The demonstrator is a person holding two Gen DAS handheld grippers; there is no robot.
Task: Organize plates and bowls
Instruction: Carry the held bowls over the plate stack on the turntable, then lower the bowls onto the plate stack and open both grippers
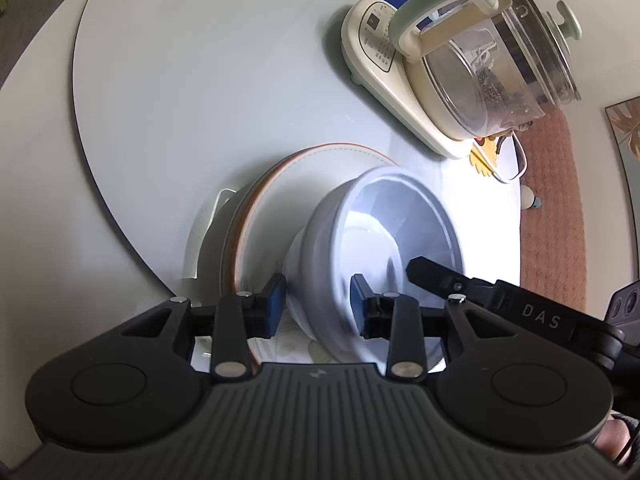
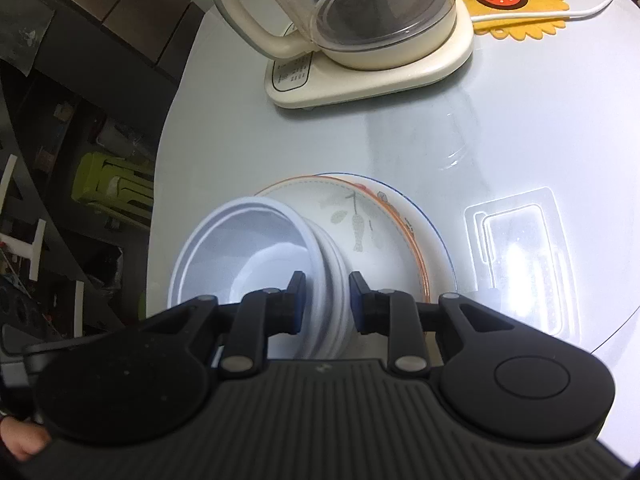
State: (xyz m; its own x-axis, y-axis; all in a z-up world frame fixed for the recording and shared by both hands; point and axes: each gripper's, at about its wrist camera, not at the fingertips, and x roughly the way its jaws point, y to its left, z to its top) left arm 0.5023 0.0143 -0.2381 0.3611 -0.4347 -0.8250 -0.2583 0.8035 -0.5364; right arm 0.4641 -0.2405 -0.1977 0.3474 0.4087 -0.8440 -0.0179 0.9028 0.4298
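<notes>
**Ana:** Glare washed over the pale round table (image 2: 500,128), strongest at about 3 o'clock in the right wrist view, where a clear plastic tray (image 2: 524,256) lay. What stood further back?

**Ben:** At 12 o'clock sat a cream kettle base (image 2: 360,76) with a glass kettle (image 2: 360,4) on it. Behind that, at 1 o'clock, a yellow felt mat (image 2: 520,8) carried a small brown figure, and a white cable (image 2: 592,8) ran across the mat.

**Ana:** And the dishes?

**Ben:** Near the middle lay a stack of plates (image 2: 372,224), the upper one orange-rimmed with a fish drawing, the lower one blue-rimmed. A white bowl (image 2: 256,248) sat tilted on that stack, toward its 9 o'clock side.

**Ana:** How were the right tongs (image 2: 326,300) set?

**Ben:** They straddled the bowl's near wall, one blue pad inside and one outside. The pads looked close to the wall, but I could not tell whether they pinched it.

**Ana:** The left tongs (image 1: 318,304)?

**Ben:** Same story from the other side. In the left wrist view the bowl (image 1: 384,248) was blurred, its wall between the two pads, which stood fairly wide; whether they gripped I could not tell. The right tool's black finger showed at 4 o'clock, reaching into the bowl, and the plates (image 1: 280,200) lay beneath it.
</notes>
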